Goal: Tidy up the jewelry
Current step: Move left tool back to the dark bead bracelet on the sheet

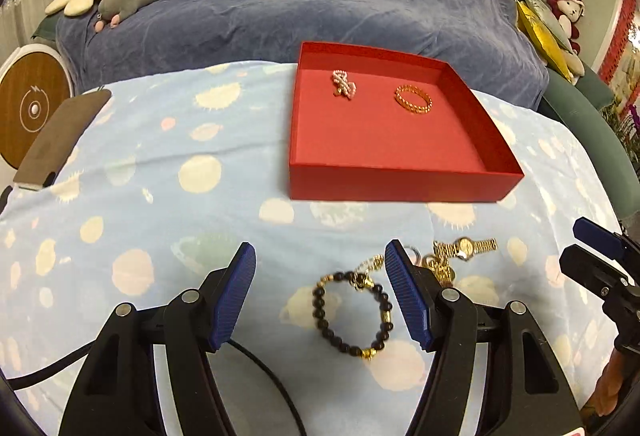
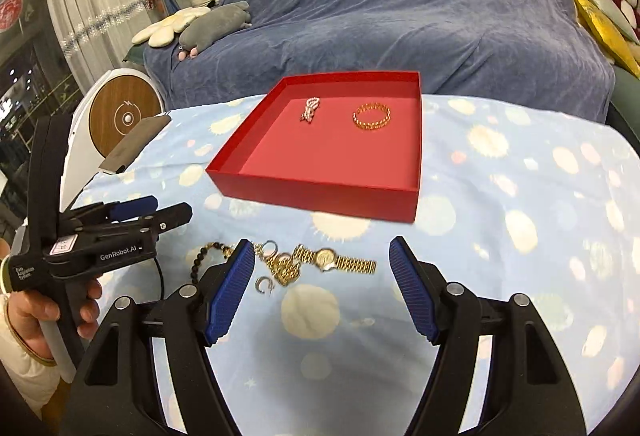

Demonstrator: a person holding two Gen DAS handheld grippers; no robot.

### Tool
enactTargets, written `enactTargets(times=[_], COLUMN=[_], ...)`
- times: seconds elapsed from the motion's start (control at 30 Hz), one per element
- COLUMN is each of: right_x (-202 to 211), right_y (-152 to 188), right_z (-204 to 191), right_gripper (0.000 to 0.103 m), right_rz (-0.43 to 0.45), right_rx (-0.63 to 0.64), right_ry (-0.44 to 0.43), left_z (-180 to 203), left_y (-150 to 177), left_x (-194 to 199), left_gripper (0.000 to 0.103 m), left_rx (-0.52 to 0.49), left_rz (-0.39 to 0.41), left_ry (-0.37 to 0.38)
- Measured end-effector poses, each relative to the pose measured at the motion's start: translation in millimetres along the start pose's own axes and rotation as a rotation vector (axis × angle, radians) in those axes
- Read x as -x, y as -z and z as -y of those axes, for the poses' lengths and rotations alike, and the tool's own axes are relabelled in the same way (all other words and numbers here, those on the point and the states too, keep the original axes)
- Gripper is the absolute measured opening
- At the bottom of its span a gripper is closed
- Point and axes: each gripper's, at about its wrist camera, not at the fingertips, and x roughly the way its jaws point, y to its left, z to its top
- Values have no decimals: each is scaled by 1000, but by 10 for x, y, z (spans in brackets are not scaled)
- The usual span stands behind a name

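Table covered with a pale blue spotted cloth [image 1: 168, 195]. Red tray [image 1: 400, 183] sits toward the far edge, at 12 o'clock from both claws. Inside it, well apart from each other: a small pink bead piece [image 1: 344, 83] toward the tray's 11 o'clock corner, and a gold chain bracelet [image 1: 414, 99] toward its 1 o'clock side, lying flat as an open ring.

Loose jewelry remains on the cloth near the front edge, clear of the tray. Dark bead bracelet [image 1: 352, 312] with gold spacers lies flat. Just at its 2 o'clock, a tangle of gold chain pieces [image 2: 286, 268] and silver hoops. Gold watch [image 2: 332, 260] lies at the tangle's 3 o'clock end, strap stretched out.

Left claw [image 1: 320, 292] stands wide, nothing gripped; the dark bead bracelet lies on the cloth below the gap, and the pads do not touch it. Right claw [image 2: 322, 288] also wide and empty; the watch and tangle lie ahead, between the tips in view, untouched.

A hand [image 2: 36, 312] grips the left tool's handle, at 9 o'clock in the right wrist view.

Behind the table: a sofa [image 2: 400, 7] under a blue-grey throw.
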Motion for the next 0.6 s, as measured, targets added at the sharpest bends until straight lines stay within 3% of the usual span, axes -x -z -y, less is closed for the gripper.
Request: enactTargets(times=[0.3, 0.5, 0.6], right_x=[-210, -351, -387], right_y=[260, 303, 300], right_z=[-71, -93, -134], right_gripper=[67, 67, 67], right_rz=[-69, -100, -103], right_rx=[62, 83, 94], right_ry=[27, 28, 26], left_z=[-6, -28, 9], left_y=[396, 432, 417], left_x=[-203, -356, -401], left_gripper=[65, 64, 54], left_rx=[-61, -57, -68], left_rz=[-73, -81, -75], left_ry=[-5, 7, 9])
